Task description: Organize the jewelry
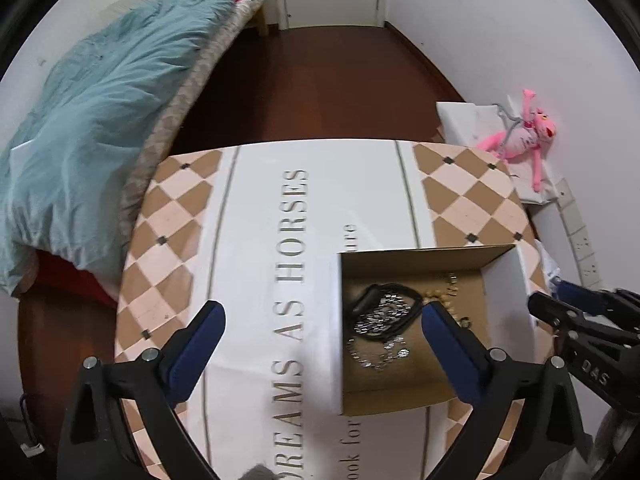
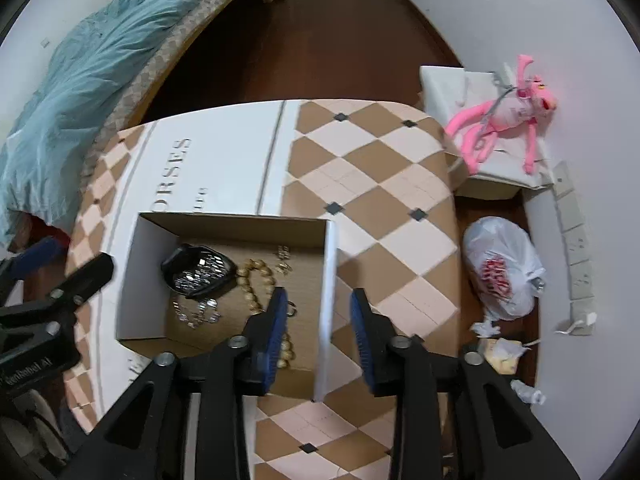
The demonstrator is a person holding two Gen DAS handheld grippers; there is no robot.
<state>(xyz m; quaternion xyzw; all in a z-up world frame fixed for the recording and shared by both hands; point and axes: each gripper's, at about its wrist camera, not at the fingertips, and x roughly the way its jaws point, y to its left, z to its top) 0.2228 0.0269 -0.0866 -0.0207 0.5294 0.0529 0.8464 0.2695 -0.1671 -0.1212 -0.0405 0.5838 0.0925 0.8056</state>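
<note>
A white cardboard box [image 2: 148, 280] with a brown inside stands on the table. In it lie a black-and-silver watch [image 2: 200, 270], a silver chain [image 2: 196, 312], a gold bead bracelet [image 2: 250, 280] and small gold earrings [image 2: 284, 260]. The box [image 1: 500, 280] and the watch [image 1: 384, 312] also show in the left wrist view. My right gripper [image 2: 320, 308] is open and its jaws straddle the box's right wall [image 2: 327, 304]. My left gripper [image 1: 320, 320] is wide open above the box's left wall, holding nothing.
The table wears a checkered cloth [image 2: 380, 184] with printed lettering. A bed with a teal quilt [image 1: 100, 120] is at the left. A pink plush toy [image 2: 504, 112] lies on a white box at the right. A white plastic bag [image 2: 500, 268] and scraps lie on the floor.
</note>
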